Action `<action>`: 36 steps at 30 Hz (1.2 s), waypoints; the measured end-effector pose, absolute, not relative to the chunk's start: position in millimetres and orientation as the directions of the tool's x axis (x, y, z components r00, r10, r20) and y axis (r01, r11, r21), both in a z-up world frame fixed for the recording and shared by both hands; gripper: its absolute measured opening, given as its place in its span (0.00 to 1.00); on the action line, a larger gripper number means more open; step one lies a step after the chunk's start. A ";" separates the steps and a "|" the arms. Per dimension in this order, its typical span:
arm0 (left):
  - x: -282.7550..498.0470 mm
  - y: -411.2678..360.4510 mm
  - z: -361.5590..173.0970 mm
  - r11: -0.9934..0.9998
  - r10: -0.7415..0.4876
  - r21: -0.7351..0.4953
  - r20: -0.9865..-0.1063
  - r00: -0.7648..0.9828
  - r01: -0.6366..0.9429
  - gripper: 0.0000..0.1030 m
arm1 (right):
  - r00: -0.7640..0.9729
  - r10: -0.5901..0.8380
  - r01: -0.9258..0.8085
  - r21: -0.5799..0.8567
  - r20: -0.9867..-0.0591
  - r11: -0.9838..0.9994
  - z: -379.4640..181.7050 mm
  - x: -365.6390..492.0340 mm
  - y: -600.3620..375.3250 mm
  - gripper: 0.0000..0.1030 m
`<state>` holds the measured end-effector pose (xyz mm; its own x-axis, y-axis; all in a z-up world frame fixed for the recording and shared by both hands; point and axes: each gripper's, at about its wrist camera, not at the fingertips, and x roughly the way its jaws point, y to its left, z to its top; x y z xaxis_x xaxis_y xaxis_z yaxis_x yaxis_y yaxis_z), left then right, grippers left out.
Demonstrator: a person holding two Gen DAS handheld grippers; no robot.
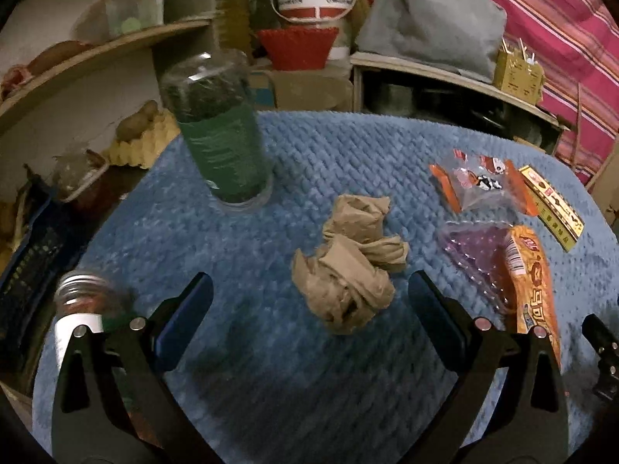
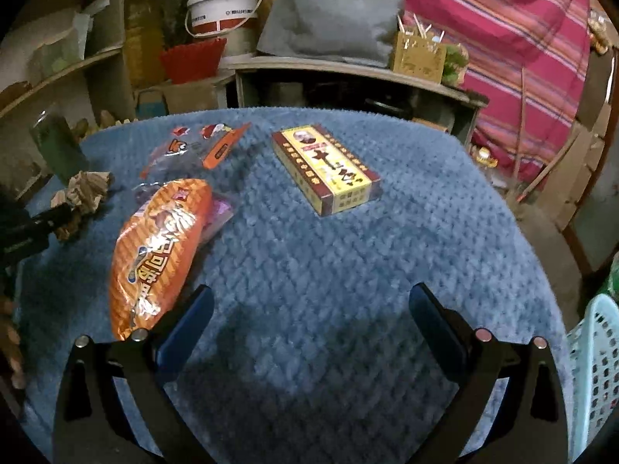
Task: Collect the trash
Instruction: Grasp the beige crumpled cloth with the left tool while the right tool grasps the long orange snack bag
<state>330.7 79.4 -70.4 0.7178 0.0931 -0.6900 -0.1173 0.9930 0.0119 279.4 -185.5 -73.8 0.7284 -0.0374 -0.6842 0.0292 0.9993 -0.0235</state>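
Note:
A crumpled brown paper wad lies on the blue cloth-covered table, just ahead of my open, empty left gripper. It also shows in the right wrist view. An orange snack bag lies left of my open, empty right gripper, over a purple plastic tray. A clear orange-edged wrapper and a yellow-red box lie farther back.
An upside-down green-labelled plastic bottle stands at the back left. A jar with a metal lid is at the left edge. A light blue basket stands right of the table. Shelves, a bucket and a red basket crowd behind.

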 end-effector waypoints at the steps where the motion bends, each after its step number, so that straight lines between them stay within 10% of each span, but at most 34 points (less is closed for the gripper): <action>1: 334.1 78.6 -72.3 0.994 0.080 0.005 -0.694 0.715 -0.106 0.94 | 0.726 -0.029 0.030 -0.010 -0.687 0.999 -74.6 280.9 -187.4 0.96; 8: 338.2 74.1 -78.7 0.999 -0.010 -0.041 -0.721 0.693 -0.028 0.50 | 0.719 -0.005 0.013 0.007 -0.695 1.000 -77.5 284.3 -186.7 0.96; 28: 271.1 110.4 -28.7 0.992 0.074 -0.032 -0.629 0.774 -0.120 0.47 | 0.716 0.069 -0.111 -0.016 -0.694 0.994 -65.2 290.2 -116.3 0.94; 36: 264.3 109.1 -26.7 0.994 0.050 -0.043 -0.633 0.773 -0.099 0.47 | 0.660 0.111 -0.163 0.003 -0.743 0.987 -81.9 286.7 -108.3 0.37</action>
